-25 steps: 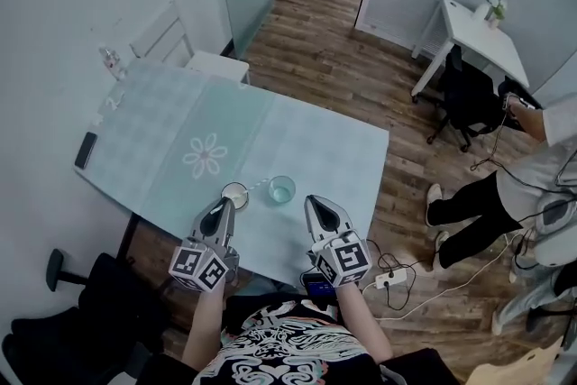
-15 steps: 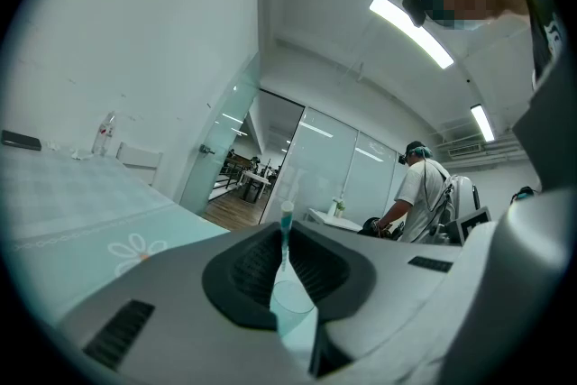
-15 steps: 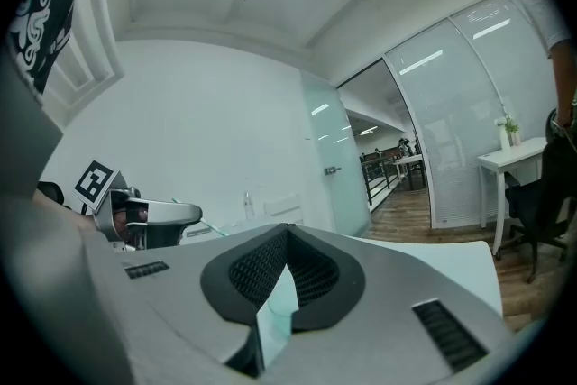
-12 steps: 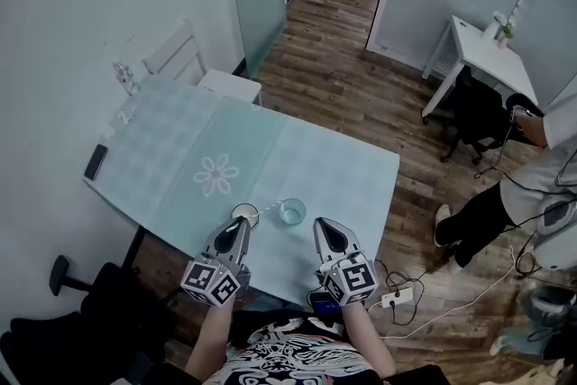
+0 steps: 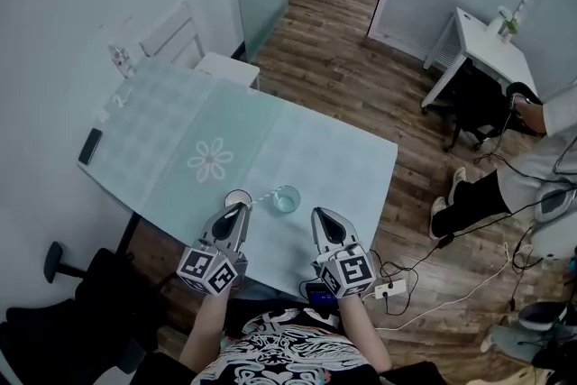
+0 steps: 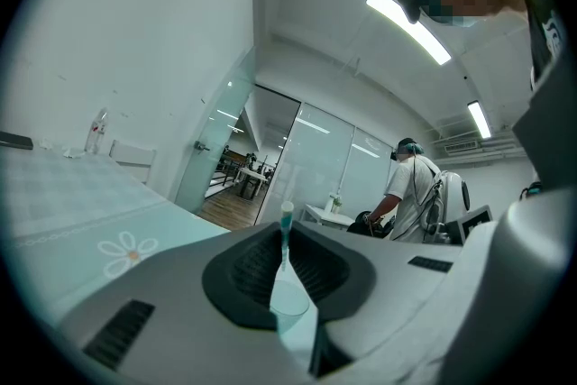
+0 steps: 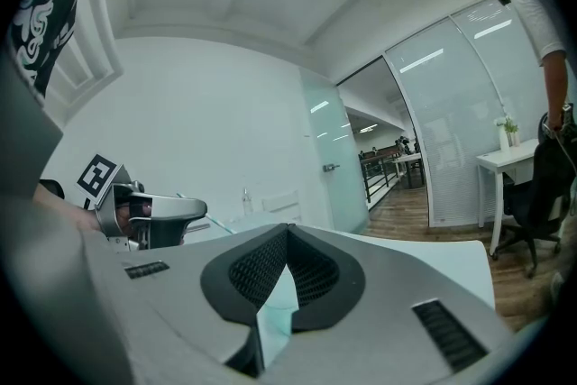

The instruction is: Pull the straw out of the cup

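A clear glass cup (image 5: 286, 198) stands near the front edge of the pale green table (image 5: 334, 167). A thin white straw (image 5: 263, 196) slants from the cup's rim leftward to my left gripper (image 5: 243, 208), which is shut on it. In the left gripper view the straw (image 6: 286, 221) with its teal tip stands up between the closed jaws of that gripper (image 6: 285, 234), and the cup (image 6: 290, 307) shows below. I cannot tell whether the straw's far end is inside the cup. My right gripper (image 5: 318, 214) hovers to the cup's right, shut with nothing in it (image 7: 287, 232).
A white round disc (image 5: 236, 197) lies under the left gripper's tip. A phone (image 5: 89, 145) and a bottle (image 5: 117, 60) sit at the table's far left. A white chair (image 5: 180, 41) stands behind the table. A person (image 5: 532, 176) and a power strip (image 5: 389, 288) are to the right.
The head view has shifted a little. Both grippers, the cup and the straw keep the same places relative to each other.
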Motion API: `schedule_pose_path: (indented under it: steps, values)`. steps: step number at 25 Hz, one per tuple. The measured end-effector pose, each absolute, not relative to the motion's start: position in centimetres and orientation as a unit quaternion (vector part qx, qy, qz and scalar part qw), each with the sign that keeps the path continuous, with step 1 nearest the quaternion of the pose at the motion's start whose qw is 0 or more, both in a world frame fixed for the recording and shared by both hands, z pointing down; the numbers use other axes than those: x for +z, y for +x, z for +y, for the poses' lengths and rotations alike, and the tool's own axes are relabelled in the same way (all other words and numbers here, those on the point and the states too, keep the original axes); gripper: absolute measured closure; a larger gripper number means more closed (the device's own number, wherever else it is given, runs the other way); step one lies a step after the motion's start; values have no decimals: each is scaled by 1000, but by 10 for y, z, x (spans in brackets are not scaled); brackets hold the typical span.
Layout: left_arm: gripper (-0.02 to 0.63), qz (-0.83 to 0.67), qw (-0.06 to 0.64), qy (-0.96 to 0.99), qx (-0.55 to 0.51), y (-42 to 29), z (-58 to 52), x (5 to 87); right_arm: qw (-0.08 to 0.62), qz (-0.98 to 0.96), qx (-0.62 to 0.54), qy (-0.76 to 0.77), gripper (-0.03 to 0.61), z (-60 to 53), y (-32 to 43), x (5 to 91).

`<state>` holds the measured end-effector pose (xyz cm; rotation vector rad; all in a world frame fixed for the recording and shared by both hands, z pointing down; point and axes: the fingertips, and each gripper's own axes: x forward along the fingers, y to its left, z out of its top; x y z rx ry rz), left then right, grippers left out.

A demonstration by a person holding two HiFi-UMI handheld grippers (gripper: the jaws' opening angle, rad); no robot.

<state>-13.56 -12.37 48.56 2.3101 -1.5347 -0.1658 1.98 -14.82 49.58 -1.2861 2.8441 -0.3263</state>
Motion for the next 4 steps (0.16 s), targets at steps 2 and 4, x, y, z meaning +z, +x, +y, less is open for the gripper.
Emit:
schedule_pose_path:
  steps: [2, 4]
  values:
    - [604, -544, 180, 817, -59, -136, -125, 486, 0, 907, -104, -409, 557, -149, 20, 497]
    - [604, -545, 180, 817, -60, -135, -126, 486, -1, 907, -104, -408, 557, -149, 19, 498]
